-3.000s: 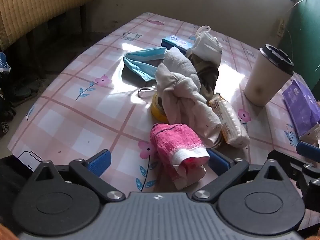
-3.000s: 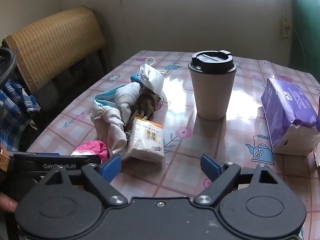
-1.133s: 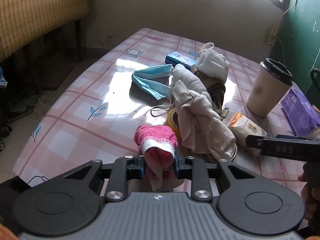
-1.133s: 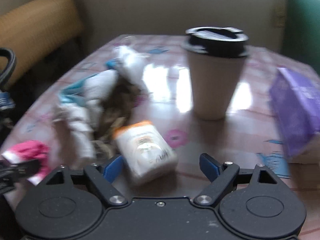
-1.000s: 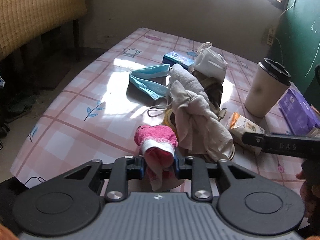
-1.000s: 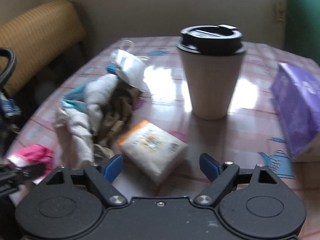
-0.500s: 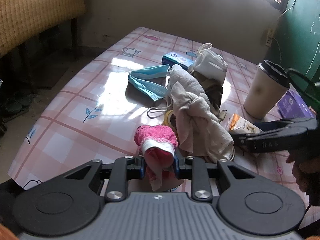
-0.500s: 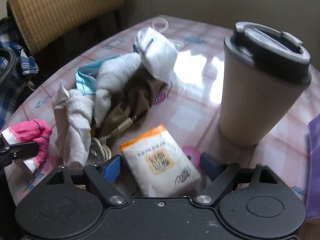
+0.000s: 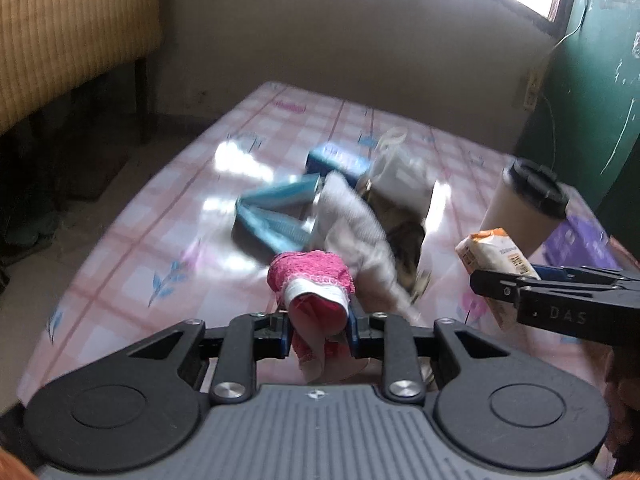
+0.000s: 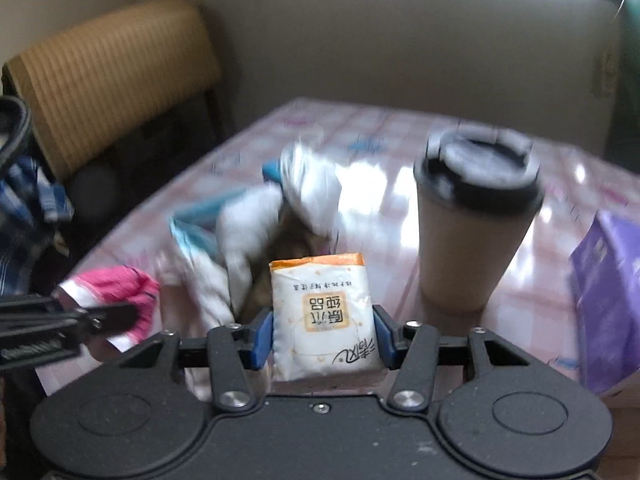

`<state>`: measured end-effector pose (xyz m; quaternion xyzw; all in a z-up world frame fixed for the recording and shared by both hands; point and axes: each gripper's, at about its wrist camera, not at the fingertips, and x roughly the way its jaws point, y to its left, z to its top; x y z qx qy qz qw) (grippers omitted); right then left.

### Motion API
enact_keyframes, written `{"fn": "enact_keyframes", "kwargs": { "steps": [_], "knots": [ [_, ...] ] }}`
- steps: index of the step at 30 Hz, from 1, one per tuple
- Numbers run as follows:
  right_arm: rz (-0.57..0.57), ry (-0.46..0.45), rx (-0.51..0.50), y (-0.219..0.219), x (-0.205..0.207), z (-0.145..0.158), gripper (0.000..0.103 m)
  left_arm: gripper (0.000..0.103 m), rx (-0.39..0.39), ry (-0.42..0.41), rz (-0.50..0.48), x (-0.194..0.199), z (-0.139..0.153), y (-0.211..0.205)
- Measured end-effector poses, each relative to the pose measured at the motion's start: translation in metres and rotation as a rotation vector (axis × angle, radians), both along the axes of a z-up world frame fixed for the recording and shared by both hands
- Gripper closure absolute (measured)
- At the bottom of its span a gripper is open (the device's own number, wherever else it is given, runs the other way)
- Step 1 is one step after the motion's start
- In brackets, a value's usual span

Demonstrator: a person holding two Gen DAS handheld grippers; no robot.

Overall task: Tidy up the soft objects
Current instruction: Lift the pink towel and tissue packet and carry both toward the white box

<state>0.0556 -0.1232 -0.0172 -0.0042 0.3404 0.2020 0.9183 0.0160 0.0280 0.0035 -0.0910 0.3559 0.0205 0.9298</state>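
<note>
A pink checked tablecloth (image 9: pixel 132 256) covers the tabletop, with a heap of cloths and masks (image 9: pixel 360 216) near its middle and a lidded paper cup (image 10: pixel 472 224) toward its right edge. My left gripper (image 9: pixel 318 326) is clamped on the pink towel (image 9: pixel 312 280), held above the near edge. My right gripper (image 10: pixel 324 340) has just been closing and its pads now press the tissue pack (image 10: pixel 322 320), clear of the cloth.
</note>
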Motion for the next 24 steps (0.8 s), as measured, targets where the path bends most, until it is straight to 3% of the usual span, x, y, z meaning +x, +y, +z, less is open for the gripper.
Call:
{"fn": "enact_keyframes", "kwargs": {
  "steps": [12,24],
  "knots": [
    [-0.162,-0.015,0.029,0.007,0.020,0.054,0.042,0.075,0.061,-0.028,-0.015,0.052,0.046,-0.009],
    [-0.254,-0.030,0.034,-0.035,0.018,0.077,0.042,0.075,0.069,-0.045,-0.060,0.070,0.061,-0.036]
  ]
}}
